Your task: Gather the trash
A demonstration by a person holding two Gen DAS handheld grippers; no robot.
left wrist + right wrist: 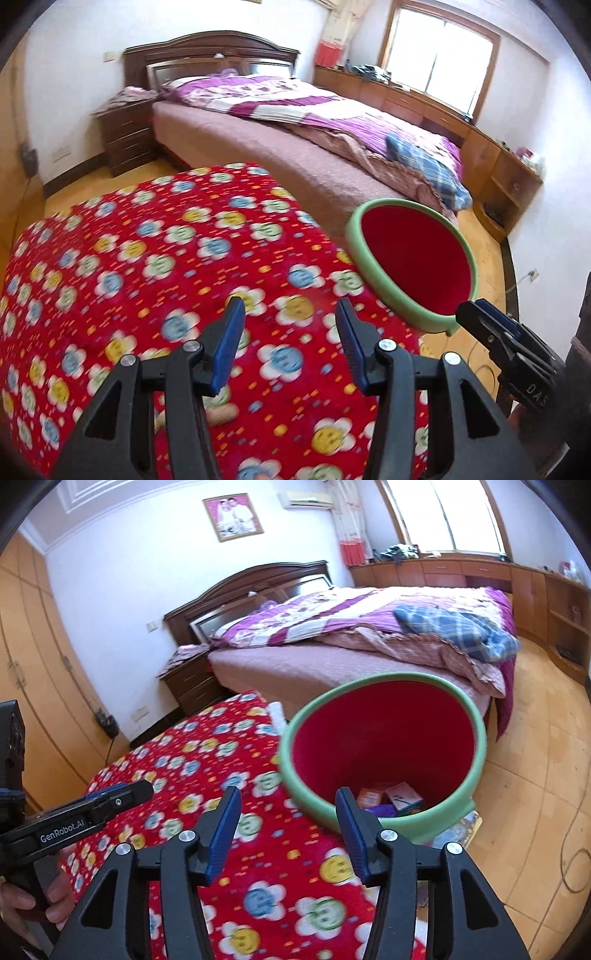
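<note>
While I hold both grippers over the red flowered blanket (155,266), the bin (384,738), red inside with a green rim, stands just past the blanket's far right edge, ahead and to the right of my right gripper (288,812). From the right wrist view I look down into it and see a few pieces of trash (391,799) at the bottom: small boxes, one orange and one white-topped, with something purple beside them; the print on them is too small for me to read. From the left wrist view the same bin sits ahead and to the right of my left gripper (291,323), with the tip of the right gripper between it and the camera's right edge. White lettering on the side of the left gripper reads "GenRobot.AI" in the right wrist view, and on the right gripper's body I can make out "DAS", cut off by the frame. My left gripper's jaws stand about halfway apart with only blanket behind them. My right gripper's jaws are likewise parted with nothing between the blue pads (221,830), and neither gripper touches the bin or the blanket as far as I can tell. A hand (37,904) grips the left gripper's handle at the lower left of the right wrist view.
</note>
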